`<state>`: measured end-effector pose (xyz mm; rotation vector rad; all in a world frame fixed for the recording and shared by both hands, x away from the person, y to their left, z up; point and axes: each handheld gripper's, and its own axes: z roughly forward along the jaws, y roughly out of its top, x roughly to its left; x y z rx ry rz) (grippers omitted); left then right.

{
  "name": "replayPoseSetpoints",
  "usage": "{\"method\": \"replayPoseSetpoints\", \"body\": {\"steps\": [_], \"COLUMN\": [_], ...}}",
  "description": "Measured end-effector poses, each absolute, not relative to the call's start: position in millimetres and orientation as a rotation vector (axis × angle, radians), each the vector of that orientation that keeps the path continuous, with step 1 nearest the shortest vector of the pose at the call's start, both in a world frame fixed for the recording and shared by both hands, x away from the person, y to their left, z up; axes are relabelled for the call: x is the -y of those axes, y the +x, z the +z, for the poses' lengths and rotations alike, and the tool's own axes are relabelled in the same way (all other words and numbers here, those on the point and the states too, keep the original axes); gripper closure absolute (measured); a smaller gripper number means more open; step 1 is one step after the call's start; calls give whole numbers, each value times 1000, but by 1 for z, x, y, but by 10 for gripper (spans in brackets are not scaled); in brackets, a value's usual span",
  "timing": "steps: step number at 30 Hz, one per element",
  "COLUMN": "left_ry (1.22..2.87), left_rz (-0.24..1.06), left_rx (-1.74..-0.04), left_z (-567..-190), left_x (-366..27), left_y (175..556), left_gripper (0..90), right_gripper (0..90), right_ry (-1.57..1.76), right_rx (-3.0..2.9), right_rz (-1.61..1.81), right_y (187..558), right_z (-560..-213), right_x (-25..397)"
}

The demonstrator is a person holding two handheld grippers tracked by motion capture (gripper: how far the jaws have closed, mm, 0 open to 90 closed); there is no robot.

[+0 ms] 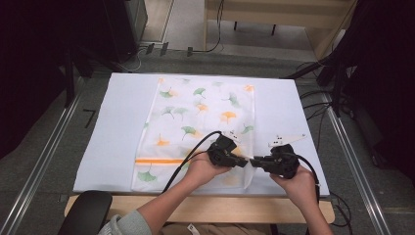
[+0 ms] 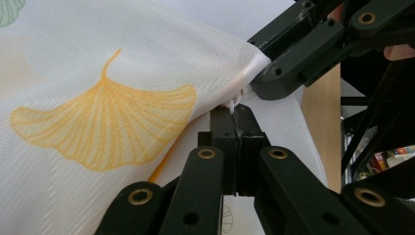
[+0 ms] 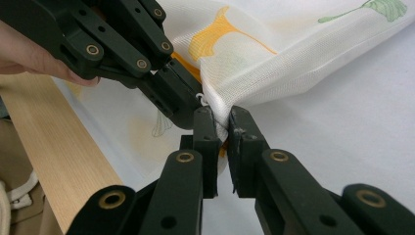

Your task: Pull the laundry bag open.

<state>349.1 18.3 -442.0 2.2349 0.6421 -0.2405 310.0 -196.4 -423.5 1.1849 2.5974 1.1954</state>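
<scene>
A white mesh bag [image 1: 195, 122] printed with green and orange ginkgo leaves lies flat on the white table cover [image 1: 284, 107]. Both grippers meet at its near right edge. My left gripper [image 1: 246, 162] is shut on a small white zipper pull [image 2: 234, 104] at the bag's edge [image 2: 122, 98]. My right gripper [image 1: 253, 160] faces it tip to tip and is shut on a lifted fold of the mesh bag [image 3: 254, 78]. In the right gripper view my right gripper [image 3: 222, 128] pinches the fabric just beside the left gripper's fingertips [image 3: 171, 93].
The wooden table edge [image 1: 195, 208] runs along the near side, with a black chair part [image 1: 88, 215] at the lower left. Metal rails [image 1: 44, 156] flank the table. Cables and stands [image 1: 333, 98] crowd the floor at the right.
</scene>
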Motion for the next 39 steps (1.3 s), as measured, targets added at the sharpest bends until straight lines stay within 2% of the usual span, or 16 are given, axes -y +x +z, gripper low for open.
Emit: {"method": "replayPoseSetpoints", "body": {"steps": [13,20,23,39], "left_ry": [2253,2266,2262,2251], "left_rz": [-240,-209,-234,-224], "left_rx": [-684,-719,-754,-754], "left_z": [-442,-444,-446,-443], "left_x": [-22,-42,-52,-54], "left_y": [353,359,363,361], "left_gripper": [900,900,900,900], "right_gripper": [856,855,855,853], "right_ry": [1194,1205,1198,1194], "right_rx": [-2579,-2561,-2563,-2559], "right_rz": [1207,1225,1217,1247], "right_y": [308,308,308,312], "right_z": [-421,-421,-421,-422], "right_x": [200,206,205,206]}}
